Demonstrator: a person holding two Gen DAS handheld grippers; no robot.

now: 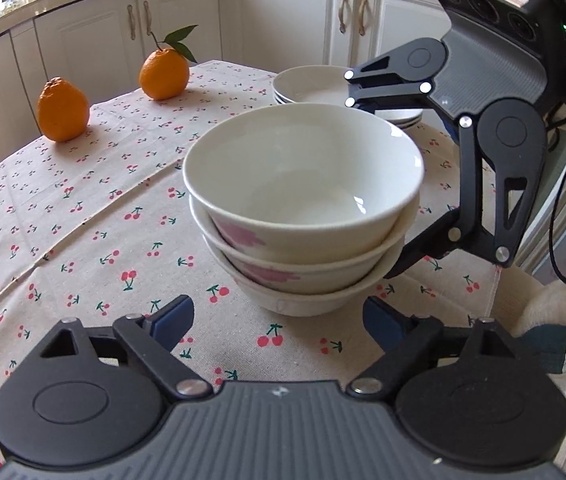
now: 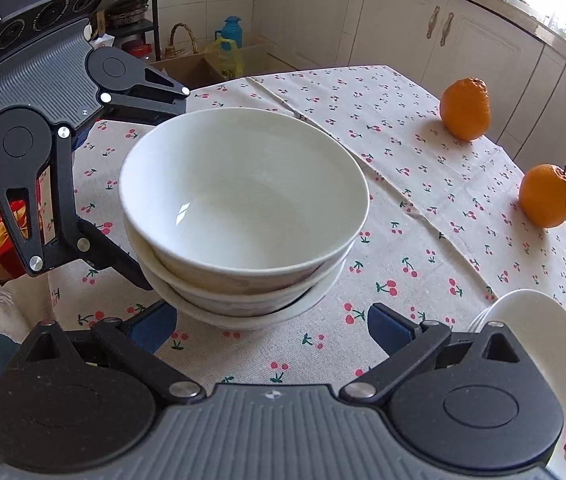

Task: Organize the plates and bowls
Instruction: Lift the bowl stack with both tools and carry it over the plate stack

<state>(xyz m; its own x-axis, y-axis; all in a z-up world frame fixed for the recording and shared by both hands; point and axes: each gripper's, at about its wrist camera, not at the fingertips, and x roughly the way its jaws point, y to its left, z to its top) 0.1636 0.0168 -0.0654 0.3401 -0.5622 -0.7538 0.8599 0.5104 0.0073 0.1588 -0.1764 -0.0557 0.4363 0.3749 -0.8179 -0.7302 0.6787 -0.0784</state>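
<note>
A stack of three white bowls with pink flowers (image 1: 303, 208) stands on the cherry-print tablecloth (image 1: 83, 208); it also shows in the right wrist view (image 2: 243, 208). A stack of white plates (image 1: 315, 86) sits behind the bowls, and shows at the lower right of the right wrist view (image 2: 539, 328). My left gripper (image 1: 279, 320) is open and empty, just in front of the bowl stack. My right gripper (image 2: 271, 324) is open and empty, facing the bowls from the opposite side; in the left wrist view its fingers (image 1: 367, 92) straddle the bowls' far right side.
Two oranges (image 1: 63, 110) (image 1: 164, 74) stand on the far left of the table, and at the right in the right wrist view (image 2: 465, 108) (image 2: 545, 196). White kitchen cabinets (image 1: 283, 12) surround the table. A box and bags (image 2: 211, 60) sit on the floor.
</note>
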